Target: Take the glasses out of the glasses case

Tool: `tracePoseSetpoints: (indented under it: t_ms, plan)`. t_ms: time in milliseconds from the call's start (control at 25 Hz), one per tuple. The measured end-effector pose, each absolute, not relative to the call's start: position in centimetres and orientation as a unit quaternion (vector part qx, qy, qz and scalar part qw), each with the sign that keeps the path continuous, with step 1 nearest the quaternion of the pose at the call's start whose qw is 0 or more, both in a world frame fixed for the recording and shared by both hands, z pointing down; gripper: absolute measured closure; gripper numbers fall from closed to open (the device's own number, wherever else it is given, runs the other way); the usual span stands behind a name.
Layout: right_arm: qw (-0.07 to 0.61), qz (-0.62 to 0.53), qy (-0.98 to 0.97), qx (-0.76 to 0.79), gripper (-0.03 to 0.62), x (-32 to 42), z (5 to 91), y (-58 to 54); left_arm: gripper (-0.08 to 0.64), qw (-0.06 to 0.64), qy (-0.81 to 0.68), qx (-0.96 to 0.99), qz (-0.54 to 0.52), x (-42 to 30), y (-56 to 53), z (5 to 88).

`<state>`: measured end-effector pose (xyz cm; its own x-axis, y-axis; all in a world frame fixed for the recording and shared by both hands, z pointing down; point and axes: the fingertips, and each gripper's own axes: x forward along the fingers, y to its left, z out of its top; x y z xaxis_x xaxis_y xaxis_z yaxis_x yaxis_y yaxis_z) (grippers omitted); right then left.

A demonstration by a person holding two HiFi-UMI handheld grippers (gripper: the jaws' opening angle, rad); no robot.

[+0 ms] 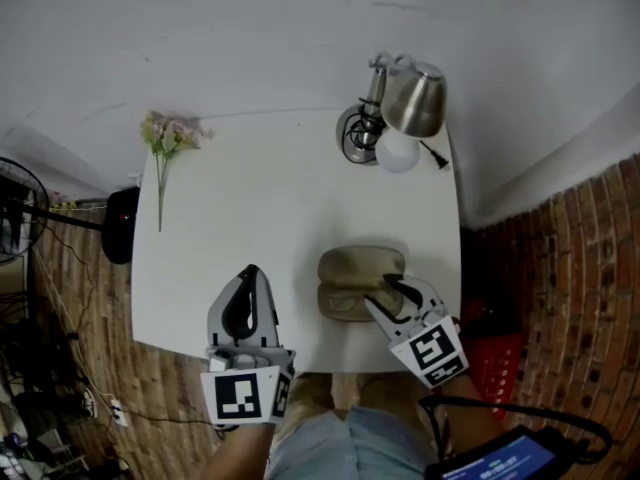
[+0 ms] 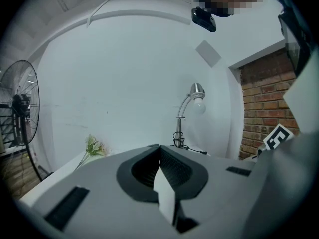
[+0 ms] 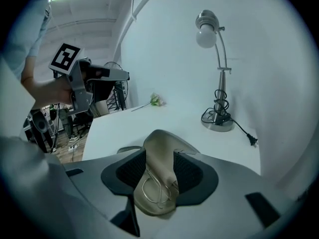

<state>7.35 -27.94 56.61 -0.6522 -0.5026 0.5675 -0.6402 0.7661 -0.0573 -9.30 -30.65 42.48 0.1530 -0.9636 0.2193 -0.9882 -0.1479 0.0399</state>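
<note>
Clearly we're early: right gripper (image 3: 159, 156) jaws clamp the open glasses case (image 1: 360, 266), glasses (image 3: 155, 190) inside between them; left gripper (image 2: 159, 148) jaws together, empty.

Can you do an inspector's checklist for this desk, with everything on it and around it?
Surface: white table, no spills seen.
Job's things: glasses case lies open near the front edge; glasses inside it.
Clutter: flower sprig at the far left corner; desk lamp at the far right corner.
Grippers: left hand-held gripper jaws together, empty; right hand-held gripper jaws closed on the glasses case.
Cables: lamp cord's plug loose on the table; dark cable behind the right hand-held gripper.
Surroundings: fan at left; brick wall at right.
</note>
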Motion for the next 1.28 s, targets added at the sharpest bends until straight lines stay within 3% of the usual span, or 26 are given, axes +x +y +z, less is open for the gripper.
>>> tracePoseSetpoints:
  t_ms: [880,1280]
  plan:
    - [0.349,0.173,-0.882,0.265,0.413,8.2,61.7,-24.0,0.554,0.104,-0.652,0.747,0.08,-9.2,-29.7,43.4]
    - [0.377,0.158,-0.877,0.254,0.459,8.0,62.0,-24.0,0.554,0.105,-0.653,0.746,0.078,-9.4,-29.7,43.3]
